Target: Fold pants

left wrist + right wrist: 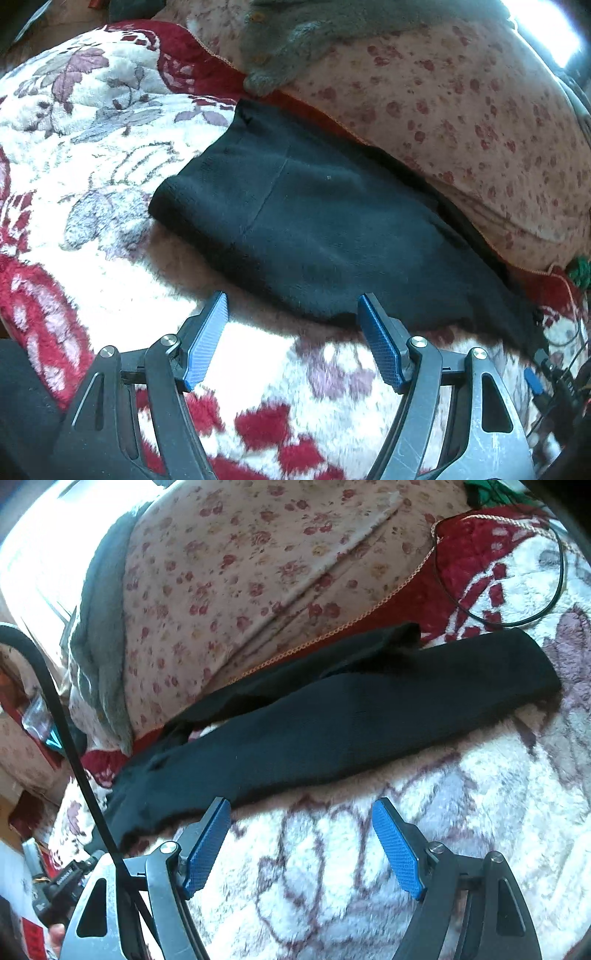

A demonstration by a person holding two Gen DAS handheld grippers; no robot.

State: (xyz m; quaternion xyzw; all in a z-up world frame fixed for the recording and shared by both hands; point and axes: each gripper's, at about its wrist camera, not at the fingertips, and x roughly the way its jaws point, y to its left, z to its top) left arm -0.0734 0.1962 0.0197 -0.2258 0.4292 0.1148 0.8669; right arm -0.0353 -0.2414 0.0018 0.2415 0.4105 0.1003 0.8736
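Black fleece pants (314, 229) lie flat on a fuzzy white and red floral blanket (92, 155), running diagonally from upper left to lower right. My left gripper (291, 302) is open and empty, its blue pads just at the pants' near edge. In the right wrist view the pants (332, 723) stretch as a long dark band, legs laid side by side with the far one partly bunched. My right gripper (301, 808) is open and empty, just short of the pants' near edge, its left pad close to the cloth.
A pink flowered quilt (461, 110) rises right behind the pants, with a grey garment (280, 48) on top of it. A thin black cable (524, 616) loops on the blanket (369, 867) at the right. Cables and a black connector (550, 373) lie at the lower right.
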